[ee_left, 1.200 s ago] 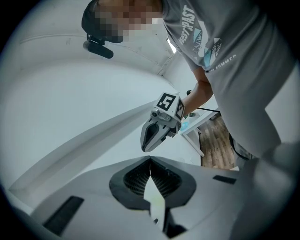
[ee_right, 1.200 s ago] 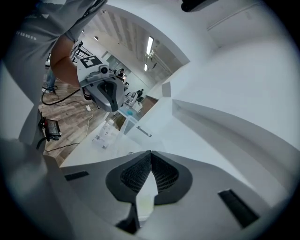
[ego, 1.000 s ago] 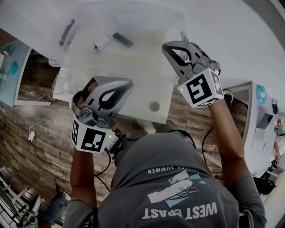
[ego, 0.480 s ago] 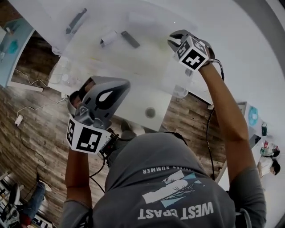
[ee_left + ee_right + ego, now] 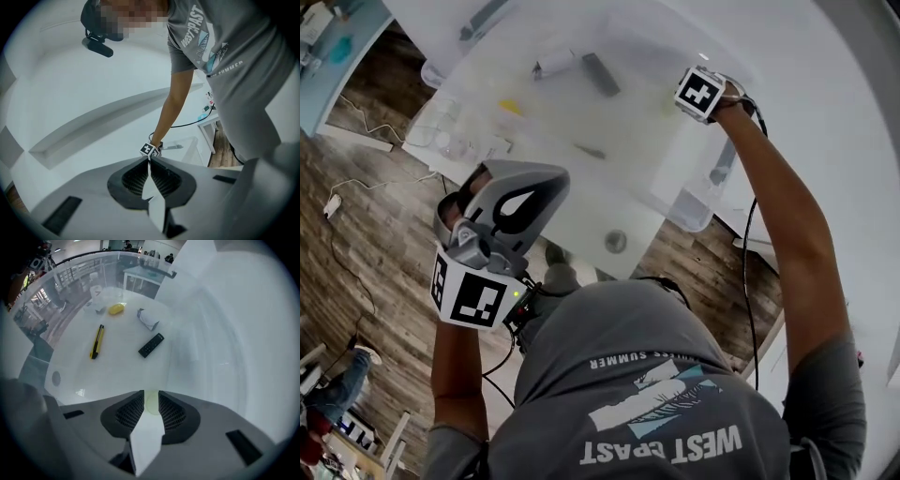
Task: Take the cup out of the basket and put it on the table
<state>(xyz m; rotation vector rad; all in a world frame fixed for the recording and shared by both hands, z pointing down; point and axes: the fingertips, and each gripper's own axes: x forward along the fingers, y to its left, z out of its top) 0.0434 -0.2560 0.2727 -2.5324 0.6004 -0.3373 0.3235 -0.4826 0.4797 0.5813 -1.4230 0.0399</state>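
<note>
Right gripper view: right gripper (image 5: 151, 395) fingers just opened, pale round obj (image 5: 151, 406) between.

Tallied — one black remote (image 5: 151, 345), one yellow-and-black pen (image 5: 96, 341), one yellow lump (image 5: 116, 309), one white roll (image 5: 148, 318) — one clear basket (image 5: 692, 214).

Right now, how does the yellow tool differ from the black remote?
The yellow tool is slim, yellow with a dark end; the black remote is broader and all black. In the right gripper view the tool runs nearly top to bottom, the remote slants. Both lie flat, untouched.
</note>
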